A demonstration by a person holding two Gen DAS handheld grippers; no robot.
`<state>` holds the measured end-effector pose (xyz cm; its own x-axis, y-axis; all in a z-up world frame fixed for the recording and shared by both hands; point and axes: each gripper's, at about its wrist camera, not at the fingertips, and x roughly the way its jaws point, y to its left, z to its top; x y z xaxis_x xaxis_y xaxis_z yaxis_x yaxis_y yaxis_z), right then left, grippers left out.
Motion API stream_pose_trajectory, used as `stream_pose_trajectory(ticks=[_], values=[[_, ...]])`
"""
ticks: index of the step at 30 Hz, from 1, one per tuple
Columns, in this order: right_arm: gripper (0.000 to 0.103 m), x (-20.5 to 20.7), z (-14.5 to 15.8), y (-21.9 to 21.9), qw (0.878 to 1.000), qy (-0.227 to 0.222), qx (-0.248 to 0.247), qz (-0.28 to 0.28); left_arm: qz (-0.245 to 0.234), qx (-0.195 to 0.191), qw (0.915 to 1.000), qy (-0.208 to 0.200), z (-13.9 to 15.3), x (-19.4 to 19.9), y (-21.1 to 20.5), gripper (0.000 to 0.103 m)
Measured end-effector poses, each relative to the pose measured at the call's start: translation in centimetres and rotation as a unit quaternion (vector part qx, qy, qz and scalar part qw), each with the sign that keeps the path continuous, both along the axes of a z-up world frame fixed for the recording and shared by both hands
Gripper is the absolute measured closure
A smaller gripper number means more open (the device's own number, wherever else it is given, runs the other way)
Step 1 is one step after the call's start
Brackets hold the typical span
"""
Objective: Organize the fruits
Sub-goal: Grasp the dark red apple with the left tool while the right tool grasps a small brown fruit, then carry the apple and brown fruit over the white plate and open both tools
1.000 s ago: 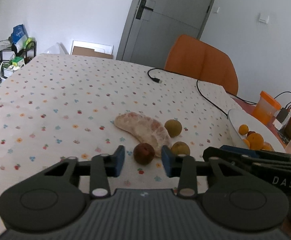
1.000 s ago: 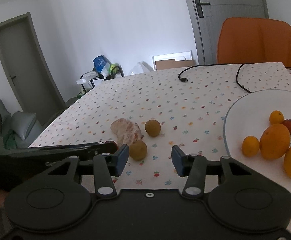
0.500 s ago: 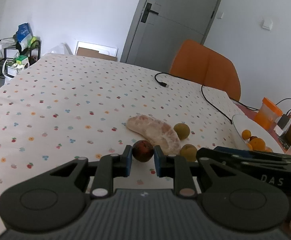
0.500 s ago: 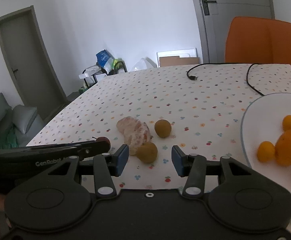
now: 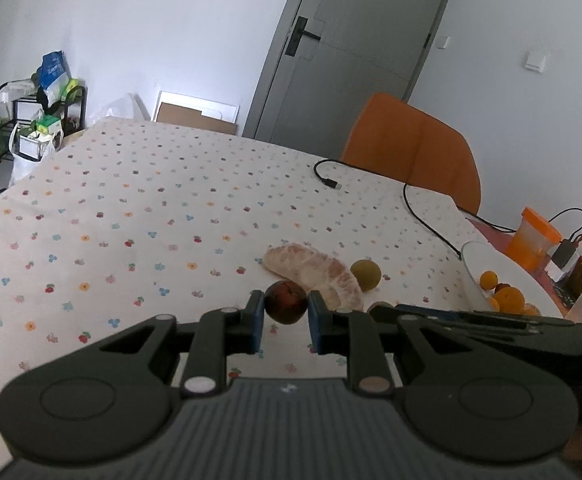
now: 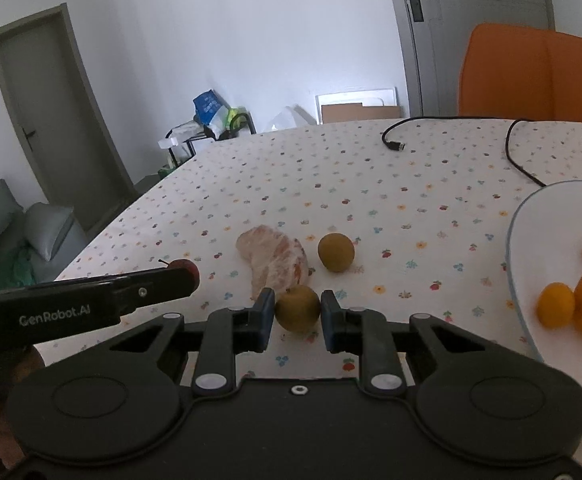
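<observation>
Dotted cloth covers the bench. Left hand-held gripper pinches the dark red fruit; right hand-held gripper, narrowed, brackets the brown fruit, contact unclear. Squeeze both gently, lift straight, then carry rightward to the plate.

White walls enclose the room. Far ahead of the jaws, a grey door stands shut; an orange chair sits behind the desk. Ahead-left, a black rack holds bags. A grey sofa sits left.

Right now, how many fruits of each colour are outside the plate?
dark red fruit: 1
yellow-brown fruit: 2
peeled citrus piece: 1
Total: 4
</observation>
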<state>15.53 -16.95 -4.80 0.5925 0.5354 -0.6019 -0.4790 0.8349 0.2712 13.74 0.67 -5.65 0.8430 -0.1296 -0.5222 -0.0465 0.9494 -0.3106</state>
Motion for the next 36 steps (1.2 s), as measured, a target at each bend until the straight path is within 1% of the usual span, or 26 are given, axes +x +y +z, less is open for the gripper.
stream_pose_trajectory(ticks=[9, 19, 30, 36], values=[[0.080, -1.1, 1.5, -2.8, 0.999, -0.022, 0.023, -0.027, -0.011, 0.014, 0.9998, -0.008, 1.1, 0.4, -1.7, 0.082], [0.080, -1.7, 2.9, -7.2, 0.996, -0.045, 0.034, -0.068, -0.051, 0.028, 0.9980, -0.024, 2.4, 1.1, -5.5, 0.082], [0.080, -2.0, 3.3, -12.3, 0.990, -0.058, 0.041, -0.118, -0.093, 0.043, 0.9940, -0.038, 3.6, 2.4, -10.0, 0.082], [0.080, -2.0, 3.2, -15.2, 0.986, -0.057, 0.058, -0.144, -0.112, 0.050, 0.9916, -0.039, 3.8, 3.6, -12.6, 0.082]])
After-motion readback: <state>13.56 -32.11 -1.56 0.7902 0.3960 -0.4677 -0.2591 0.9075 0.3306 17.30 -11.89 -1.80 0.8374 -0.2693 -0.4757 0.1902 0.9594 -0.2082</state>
